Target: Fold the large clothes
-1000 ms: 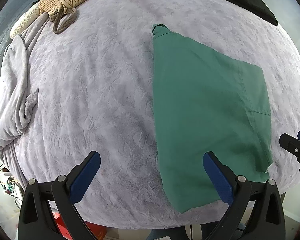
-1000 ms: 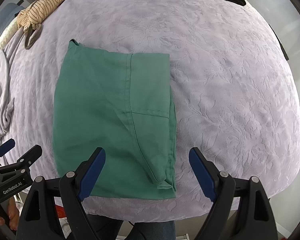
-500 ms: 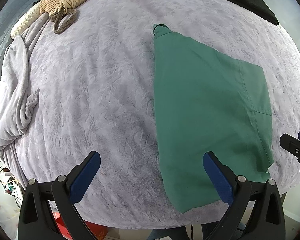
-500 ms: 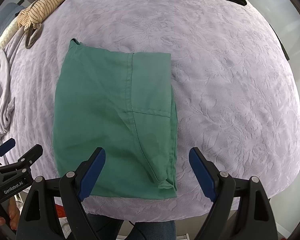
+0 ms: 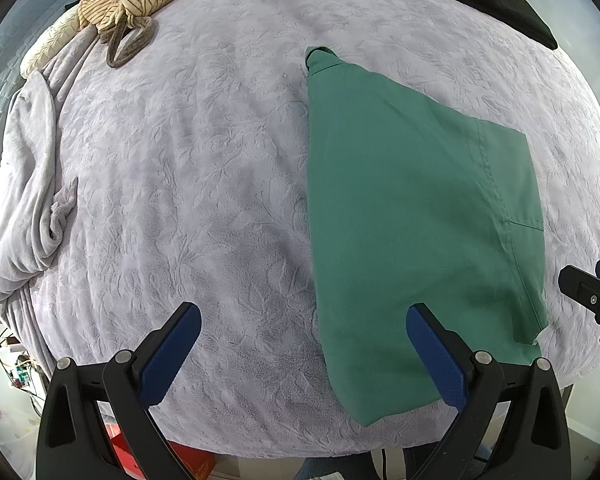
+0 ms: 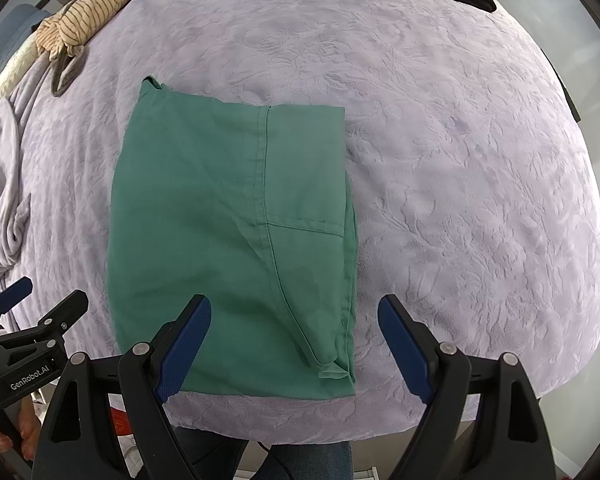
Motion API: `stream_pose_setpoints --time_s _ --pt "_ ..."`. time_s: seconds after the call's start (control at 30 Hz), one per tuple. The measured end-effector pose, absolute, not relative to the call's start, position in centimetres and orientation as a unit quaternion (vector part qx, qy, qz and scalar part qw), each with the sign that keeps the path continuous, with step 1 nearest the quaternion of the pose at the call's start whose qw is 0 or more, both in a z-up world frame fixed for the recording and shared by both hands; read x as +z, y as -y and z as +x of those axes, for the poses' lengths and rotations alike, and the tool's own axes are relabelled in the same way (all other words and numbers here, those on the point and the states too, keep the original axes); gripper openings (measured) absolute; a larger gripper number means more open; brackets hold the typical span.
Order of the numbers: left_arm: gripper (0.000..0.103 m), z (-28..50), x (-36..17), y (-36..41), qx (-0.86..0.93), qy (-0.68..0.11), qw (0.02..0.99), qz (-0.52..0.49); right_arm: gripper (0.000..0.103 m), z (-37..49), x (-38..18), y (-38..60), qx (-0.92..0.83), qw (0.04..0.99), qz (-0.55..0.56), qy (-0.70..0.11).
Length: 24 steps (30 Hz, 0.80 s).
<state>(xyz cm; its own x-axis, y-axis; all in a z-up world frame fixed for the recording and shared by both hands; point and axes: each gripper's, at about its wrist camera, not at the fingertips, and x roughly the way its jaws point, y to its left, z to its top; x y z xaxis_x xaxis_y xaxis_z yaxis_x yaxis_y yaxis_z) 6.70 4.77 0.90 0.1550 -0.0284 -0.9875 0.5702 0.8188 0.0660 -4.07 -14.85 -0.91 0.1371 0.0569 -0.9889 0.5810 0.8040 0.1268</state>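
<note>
Nothing moved: green garment (image 6: 228,240) flat on lavender bedspread (image 6: 460,200) (embossed).

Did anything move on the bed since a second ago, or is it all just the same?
Nothing visibly changed. The folded green garment lies flat in the same spot on the purple blanket, and both the left gripper and the right gripper hang open above it, holding nothing.

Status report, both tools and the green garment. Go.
Left tool open, empty, above the bedspread. Right tool open, empty, over the green garment. Garment folded flat. Nothing in the way.
</note>
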Motion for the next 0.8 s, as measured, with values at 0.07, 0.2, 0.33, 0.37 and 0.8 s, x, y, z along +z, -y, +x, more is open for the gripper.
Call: stream_pose_setpoints --time_s 0.07,0.2,0.33,0.37,0.8 --pt "0.103 6.68 0.89 -4.74 -0.205 -0.617 0.727 0.219 0.088 -4.0 -0.9 14.84 -0.184 0.71 0.252 -0.631" --pt "0.103 6.6 0.81 -4.69 -0.205 -0.617 0.728 0.219 0.088 -3.85 -0.92 14.91 -0.183 0.711 0.252 -0.631" --pt "0.103 6.57 0.8 -4.62 -0.204 -0.617 0.728 0.218 0.088 -3.74 -0.94 15.0 -0.181 0.711 0.252 -0.631" --pt "0.103 6.58 0.8 -4.62 -0.204 -0.617 0.728 0.218 0.088 -3.72 -0.94 14.92 -0.18 0.711 0.252 -0.631" --pt "0.103 6.65 0.75 -4.63 -0.203 -0.618 0.728 0.219 0.088 -3.46 -1.01 15.13 -0.178 0.71 0.252 -0.633"
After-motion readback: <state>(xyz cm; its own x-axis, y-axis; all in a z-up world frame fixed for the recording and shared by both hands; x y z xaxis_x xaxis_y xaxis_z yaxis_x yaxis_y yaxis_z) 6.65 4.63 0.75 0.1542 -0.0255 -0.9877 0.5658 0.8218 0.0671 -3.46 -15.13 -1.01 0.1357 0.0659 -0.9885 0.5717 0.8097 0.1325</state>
